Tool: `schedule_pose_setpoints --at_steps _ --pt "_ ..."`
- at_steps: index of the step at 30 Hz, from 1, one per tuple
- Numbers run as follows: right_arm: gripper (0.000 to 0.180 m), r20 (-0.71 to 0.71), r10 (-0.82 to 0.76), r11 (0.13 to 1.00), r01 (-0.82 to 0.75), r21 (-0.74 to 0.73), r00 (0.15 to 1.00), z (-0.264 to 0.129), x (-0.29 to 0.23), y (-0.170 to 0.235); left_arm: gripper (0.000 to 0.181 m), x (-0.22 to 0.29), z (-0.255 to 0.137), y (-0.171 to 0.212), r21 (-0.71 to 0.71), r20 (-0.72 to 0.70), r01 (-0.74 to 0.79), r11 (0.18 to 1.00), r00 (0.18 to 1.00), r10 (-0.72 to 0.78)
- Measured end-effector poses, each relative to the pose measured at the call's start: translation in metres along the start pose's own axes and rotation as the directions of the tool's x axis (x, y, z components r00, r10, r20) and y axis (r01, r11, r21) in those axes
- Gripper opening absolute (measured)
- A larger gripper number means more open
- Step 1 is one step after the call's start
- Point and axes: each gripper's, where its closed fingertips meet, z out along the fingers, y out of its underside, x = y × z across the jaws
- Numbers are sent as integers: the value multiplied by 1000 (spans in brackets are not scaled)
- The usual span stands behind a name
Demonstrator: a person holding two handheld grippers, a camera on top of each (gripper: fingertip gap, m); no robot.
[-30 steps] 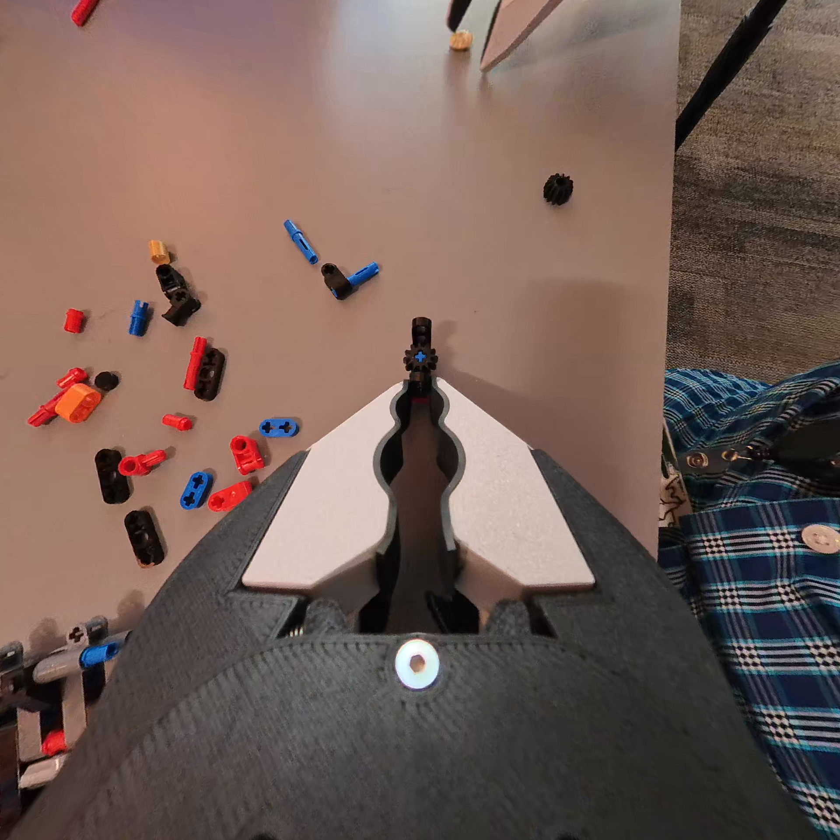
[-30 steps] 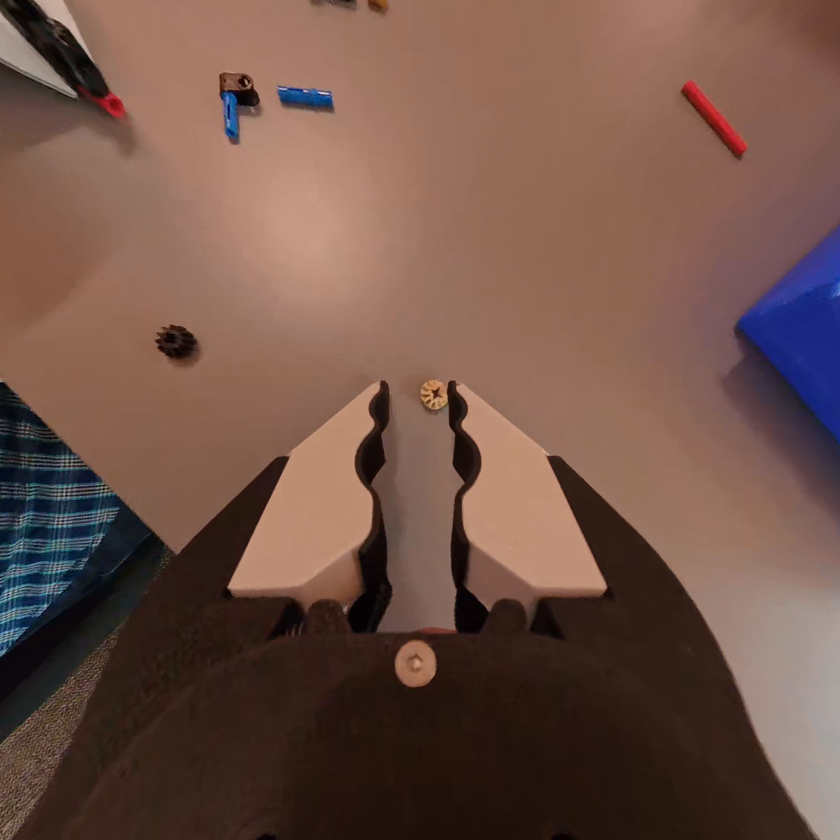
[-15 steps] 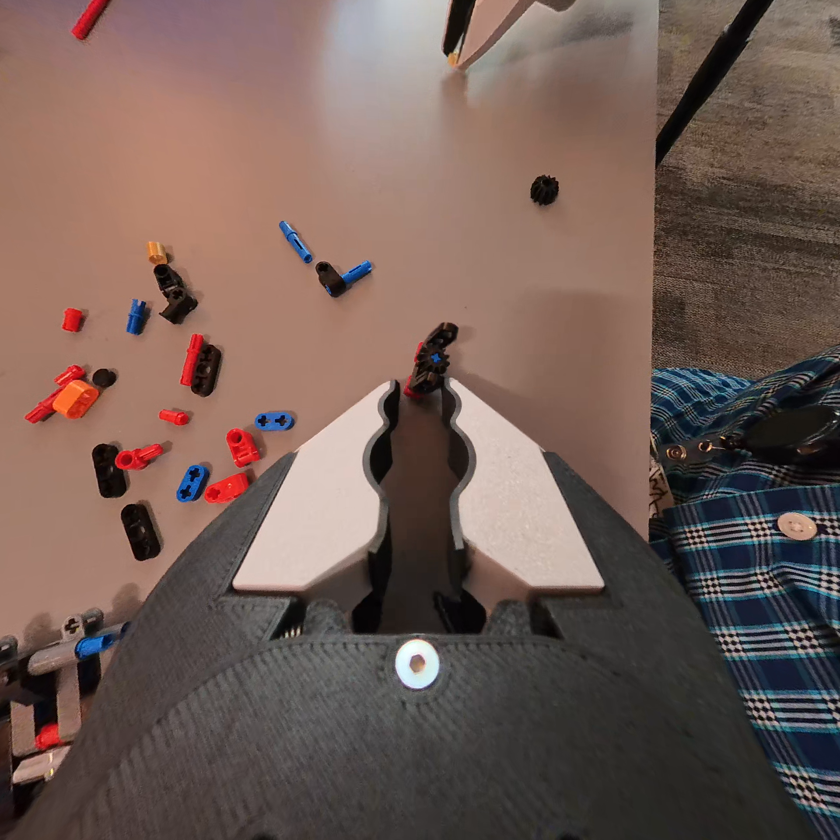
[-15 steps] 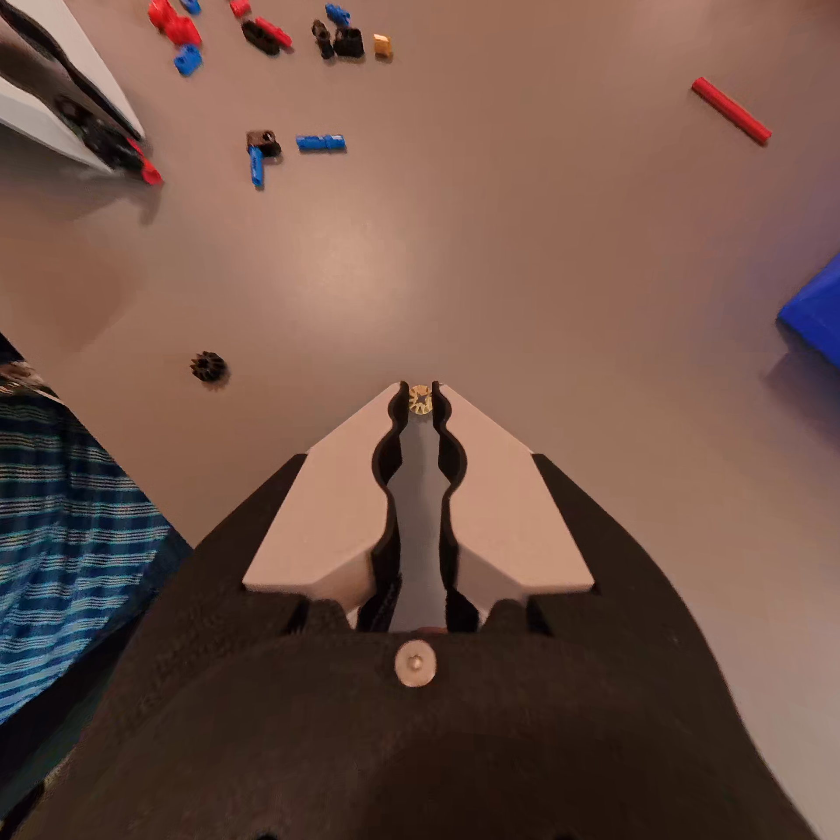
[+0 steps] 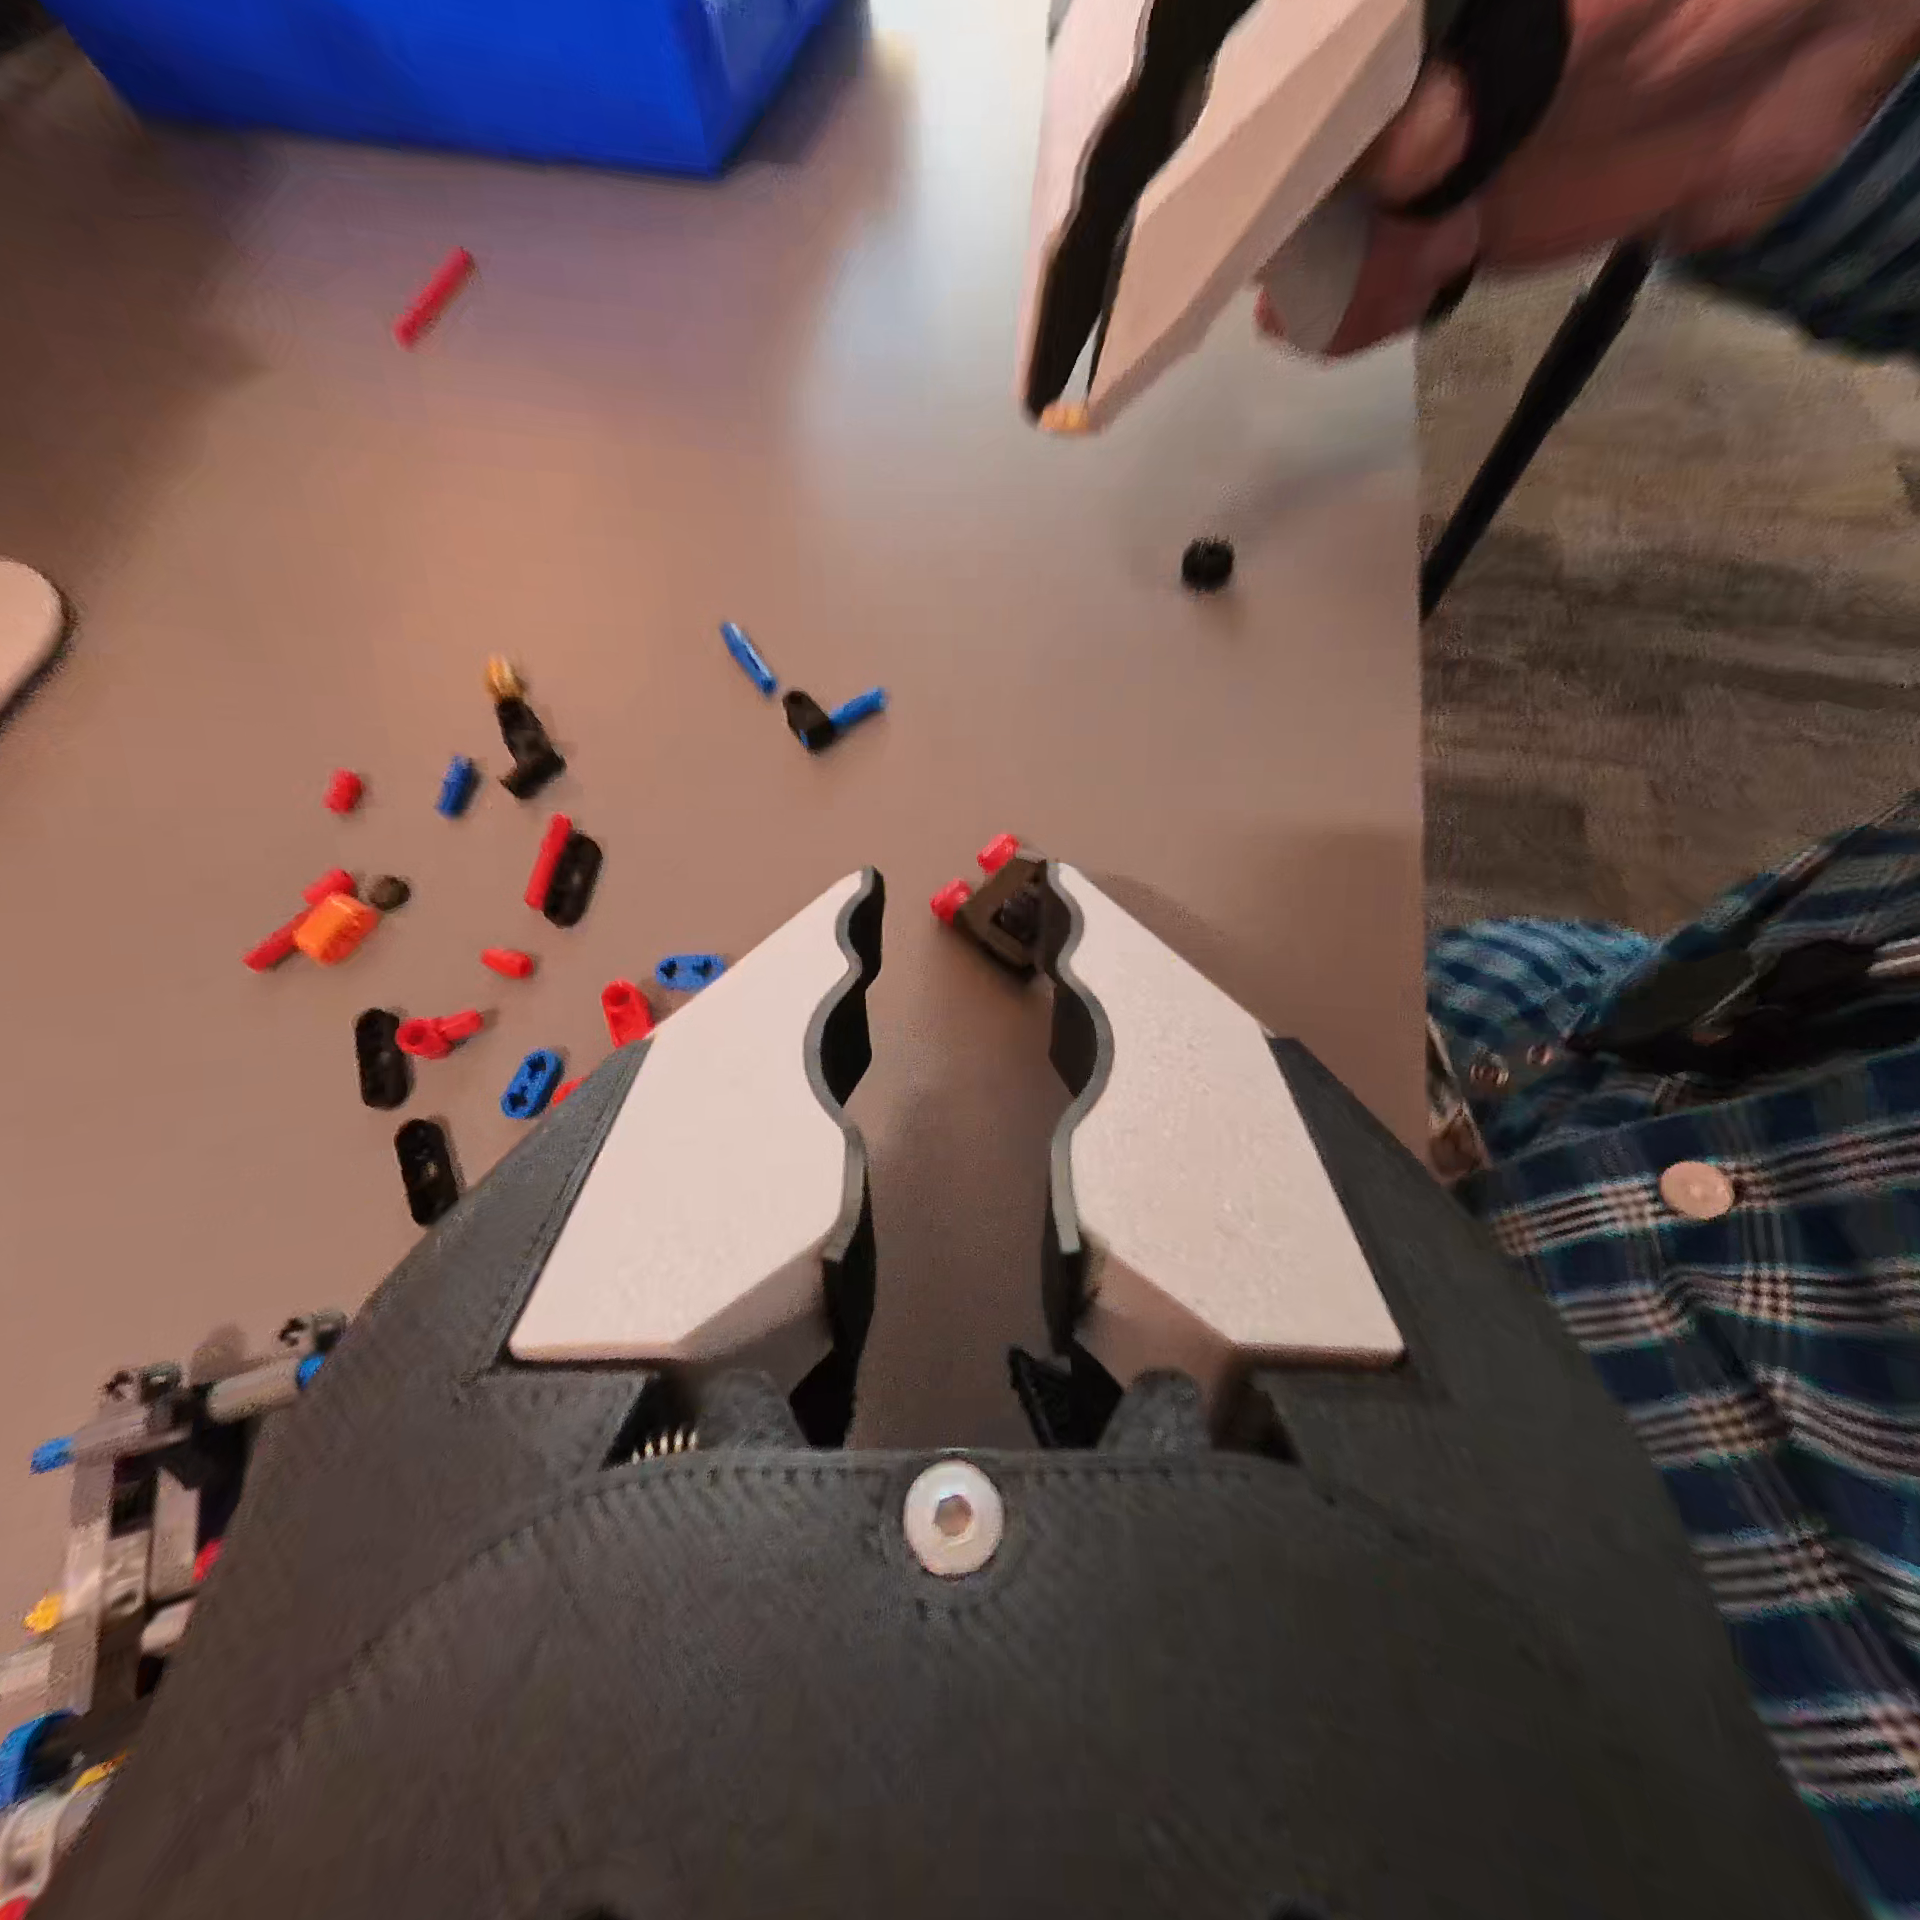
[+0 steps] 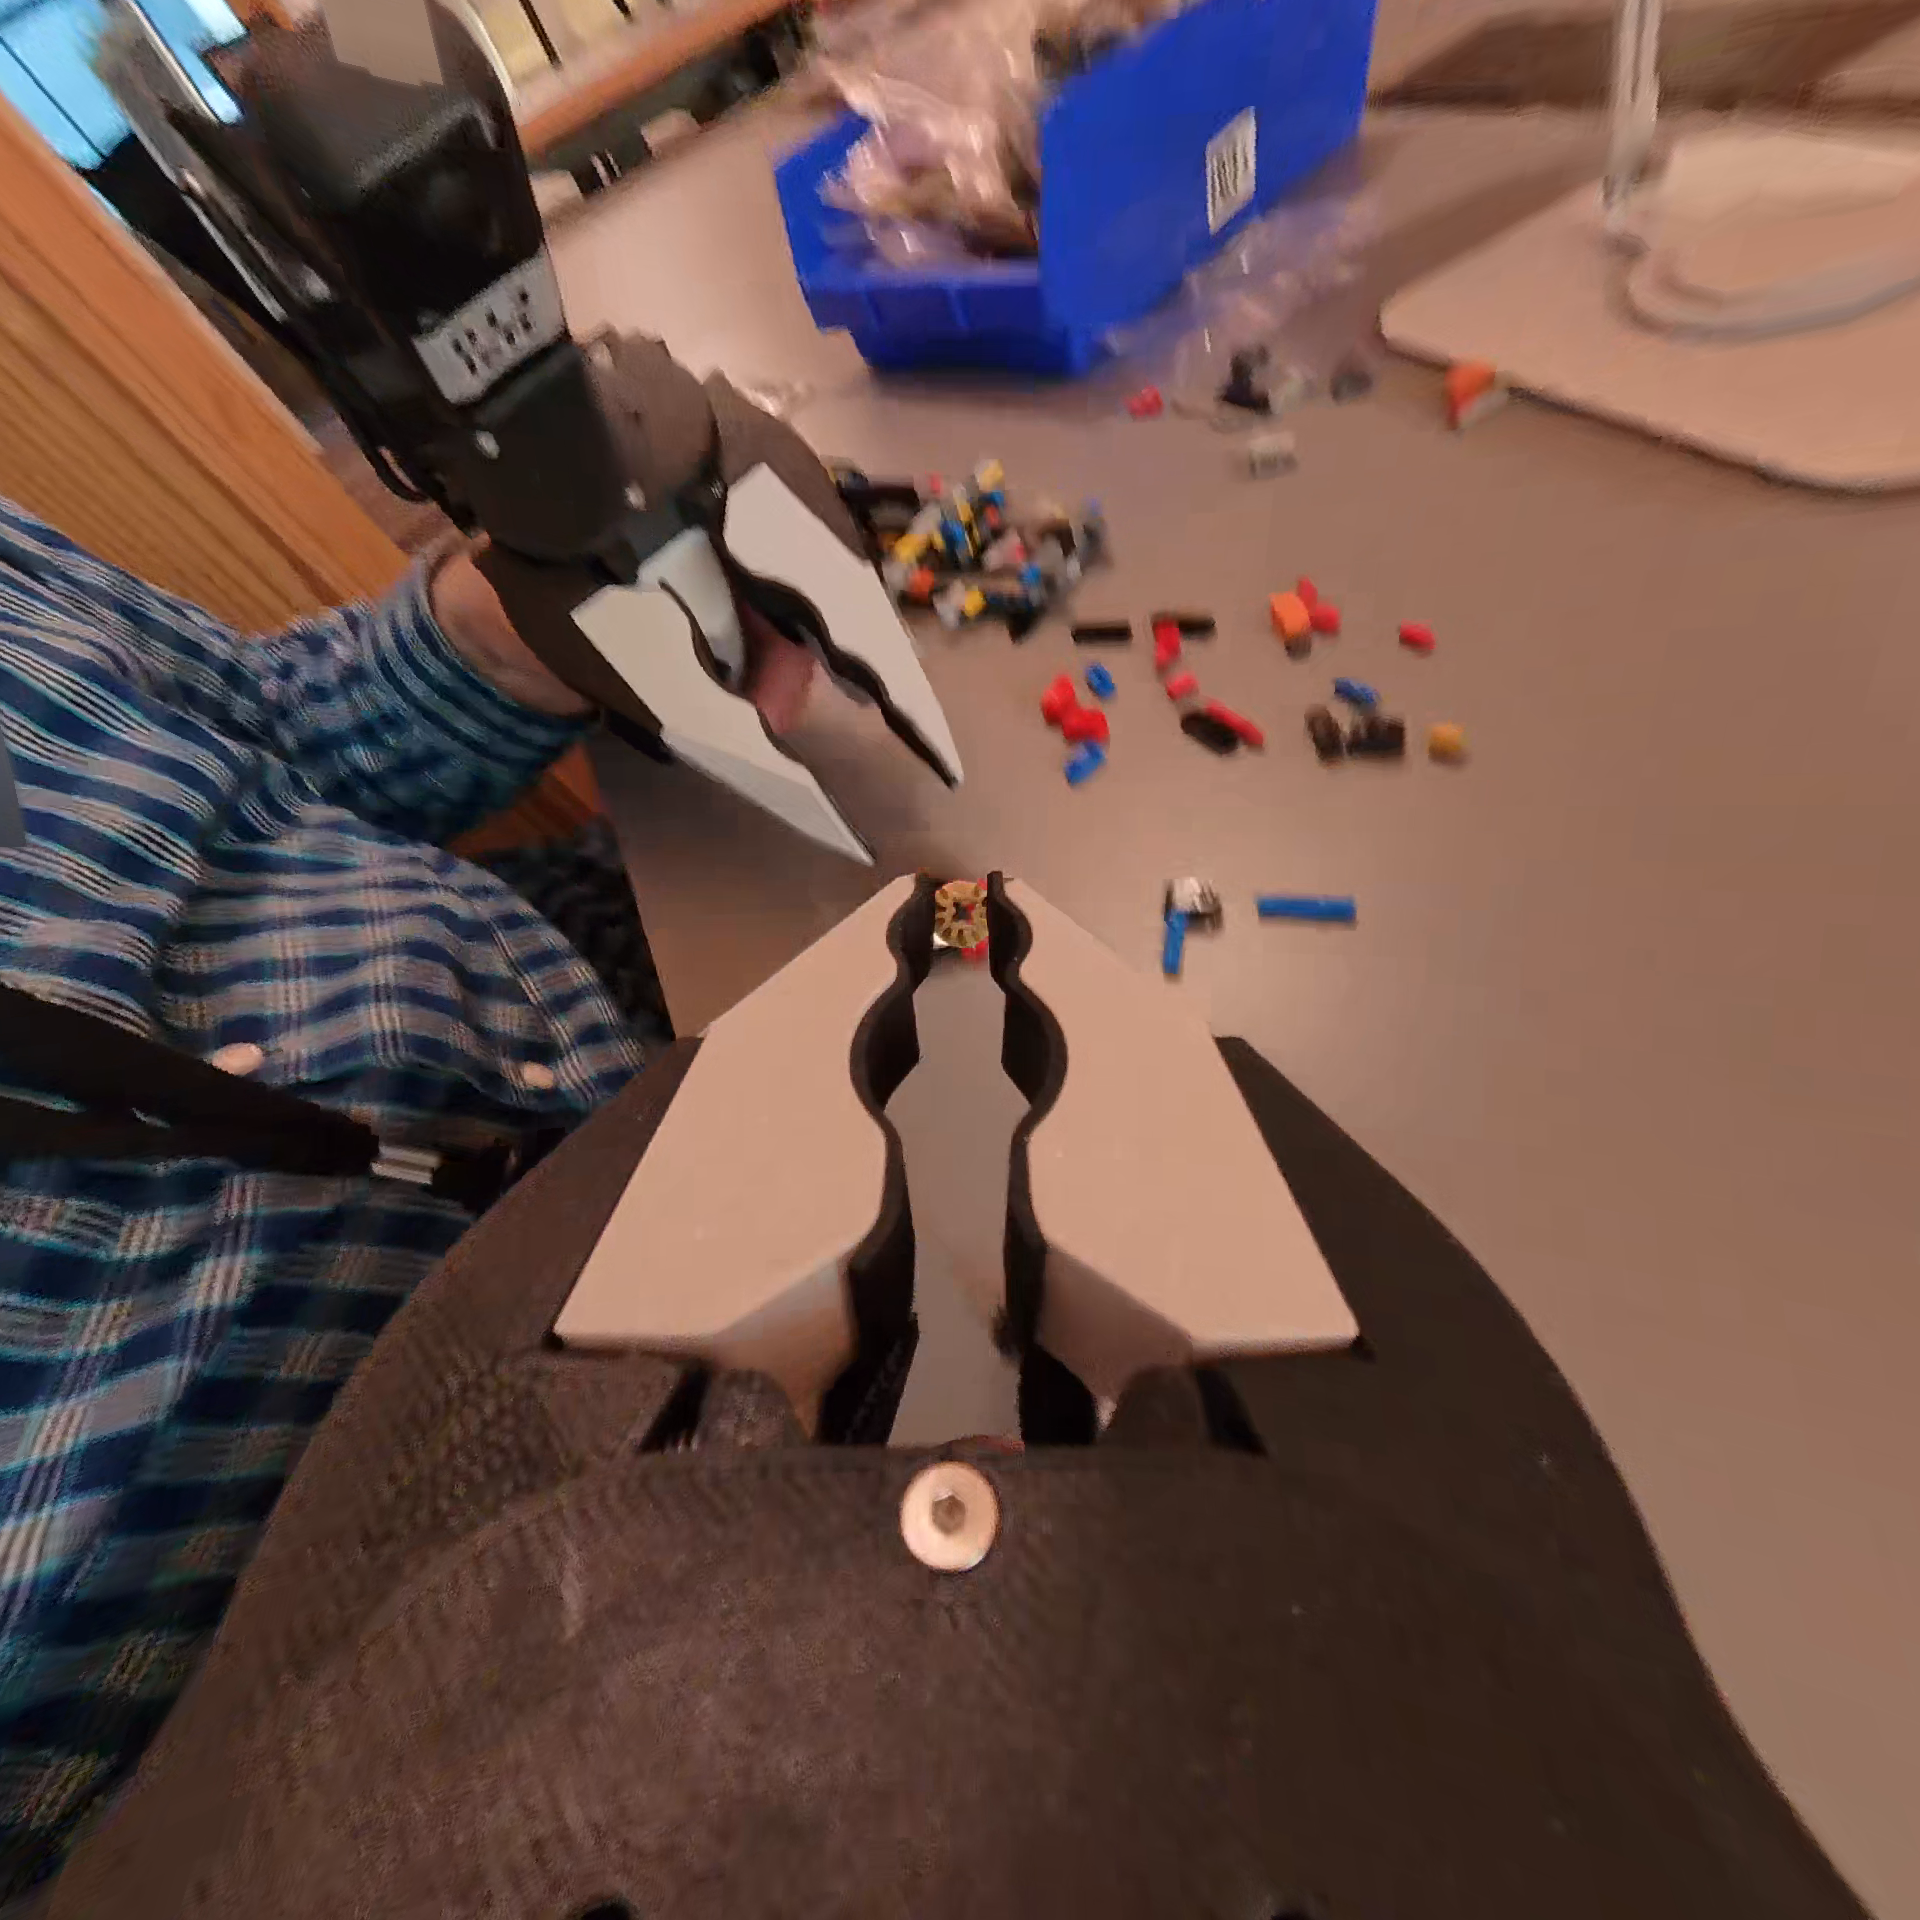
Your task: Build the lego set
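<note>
My left gripper (image 5: 964, 883) is open just above the table. A small black assembly with red pins (image 5: 1003, 904) lies beside its right fingertip, not gripped. My right gripper (image 6: 958, 888) is shut on a small tan gear (image 6: 961, 914) and holds it in the air. In the left wrist view the right gripper (image 5: 1060, 400) hangs above the table at the far right with the tan gear (image 5: 1065, 418) at its tips. In the right wrist view the left gripper (image 6: 912, 819) shows open just beyond the gear.
A black gear (image 5: 1205, 564) lies near the table's right edge. Loose red, blue and black pieces (image 5: 561, 883) are scattered to the left. A partly built grey model (image 5: 114, 1475) stands at the lower left. A blue bin (image 6: 1039, 208) and a white base (image 6: 1662, 364) stand at the back. There is about 8 cm between the tips of the two grippers. My left tips are roughly 15 cm from the partly built grey model (image 5: 114, 1475).
My left gripper has opened and let go of the black assembly. My right gripper has shut on the tan gear, lifted it off the table and turned towards the left gripper.
</note>
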Motion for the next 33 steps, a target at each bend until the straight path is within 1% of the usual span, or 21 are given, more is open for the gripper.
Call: schedule_pose_setpoints --at_steps 1,2,4,5,6,9,11,13,16,17,20,22,26,30,33 --pt "7 16 -16 999 15 49 1000 4 -7 -9 25 0 -3 -9 43 17 -3 999 1000 3" --pt "7 42 -34 997 30 74 999 9 -14 -15 23 1 -6 -17 82 28 -5 997 1000 3" --pt "7 48 -112 989 106 105 993 18 -24 -23 19 4 -13 -32 158 14 8 987 1000 -11" --pt "7 39 -171 980 165 115 985 21 -29 -25 17 8 -16 -40 202 -24 45 978 999 -41" --pt "7 -4 -243 964 242 109 970 24 -30 -27 16 14 -19 -48 241 -89 106 965 992 -86" --pt "7 -98 -450 887 457 70 888 29 -36 -35 11 12 -28 -60 311 -242 307 899 941 -238" --pt "7 -133 -566 819 573 23 814 32 -40 -37 11 9 -32 -60 306 -331 413 858 891 -311" --pt "7 -155 -638 765 643 -22 754 36 -42 -38 10 10 -33 -60 291 -396 473 832 851 -345" --pt "7 -165 -688 722 690 -51 707 40 -43 -40 6 10 -35 -61 281 -444 519 808 816 -370" --pt "7 -170 -702 708 704 -62 691 40 -42 -40 7 9 -35 -61 281 -453 530 800 808 -377" --pt "7 -170 -718 692 719 -71 675 42 -42 -41 9 9 -42 -64 282 -515 575 768 766 -385" --pt "7 -167 -729 681 728 -79 664 44 -43 -40 9 11 -41 -64 274 -526 580 768 758 -385" --pt "7 -181 -754 653 751 -101 632 45 -42 -39 0 10 -40 -64 275 -521 578 768 762 -386" --pt "7 -183 -771 633 767 -109 610 44 -43 -38 0 11 -40 -64 266 -534 594 759 747 -397" --pt "7 -192 -796 600 790 -124 574 44 -43 -38 0 12 -39 -63 270 -537 597 756 745 -396"
